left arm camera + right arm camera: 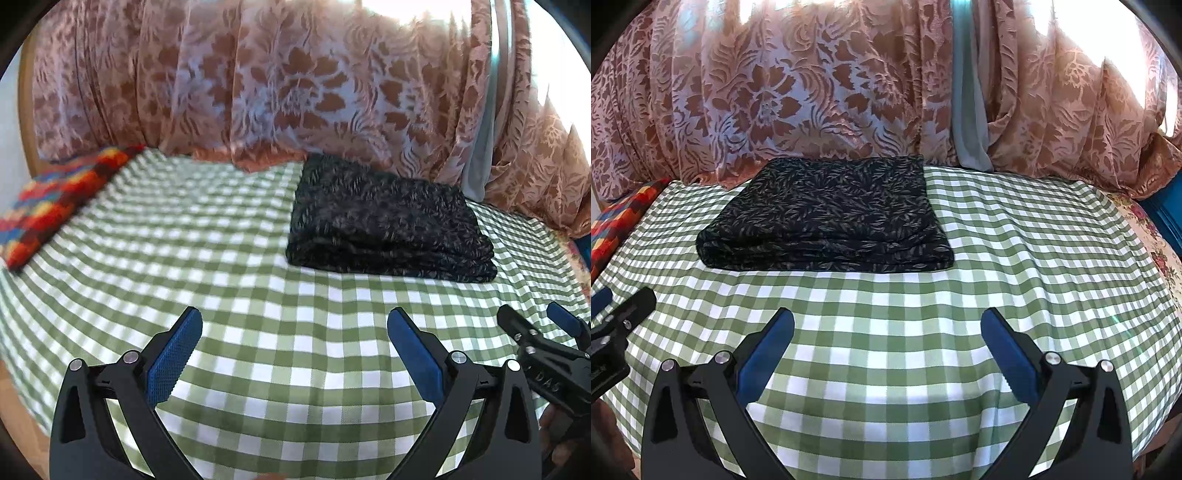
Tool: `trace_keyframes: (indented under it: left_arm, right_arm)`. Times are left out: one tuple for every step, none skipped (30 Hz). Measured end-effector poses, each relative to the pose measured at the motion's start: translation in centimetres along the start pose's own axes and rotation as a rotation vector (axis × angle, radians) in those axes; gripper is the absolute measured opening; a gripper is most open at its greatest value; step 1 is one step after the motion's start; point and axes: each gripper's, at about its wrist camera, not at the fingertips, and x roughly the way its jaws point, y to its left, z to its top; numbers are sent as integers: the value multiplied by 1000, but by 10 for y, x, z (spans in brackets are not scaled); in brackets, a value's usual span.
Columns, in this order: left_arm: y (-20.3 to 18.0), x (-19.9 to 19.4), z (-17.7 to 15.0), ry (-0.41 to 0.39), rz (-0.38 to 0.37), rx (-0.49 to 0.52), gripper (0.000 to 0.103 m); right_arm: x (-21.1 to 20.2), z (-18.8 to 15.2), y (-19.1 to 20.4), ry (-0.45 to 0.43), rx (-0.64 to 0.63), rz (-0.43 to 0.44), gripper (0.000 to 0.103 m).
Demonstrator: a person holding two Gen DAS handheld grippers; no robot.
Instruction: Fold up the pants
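Two spread, empty grippers, left gripper (294,325) and right gripper (887,325), hover above checked cloth (886,362); folded pants (827,218) lie well apart toward 11 o'clock of the right, 1 o'clock of the left

Daylight enters from behind the floral curtain (798,96); upper corners blown out white in both views. Checked cloth (886,354) evenly lit, with soft shadow patches near the bottom edge. Left wrist view motion-blurred: folded pants (384,225) and patchwork cushion (55,199) smeared. Right wrist view sharp. Strong fisheye bending, dark vignette at corners.
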Motion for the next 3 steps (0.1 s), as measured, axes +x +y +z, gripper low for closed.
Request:
trace_keyframes:
  left_arm:
    - [4, 6, -1, 20, -22, -25, 99]
    - [6, 10, -2, 29, -24, -38, 99]
    - [7, 14, -3, 36, -16, -45, 99]
  right_arm:
    - [1, 1, -2, 5, -1, -8, 101]
    - [1, 1, -4, 6, 0, -10, 101]
    - [1, 2, -6, 4, 1, -14, 101]
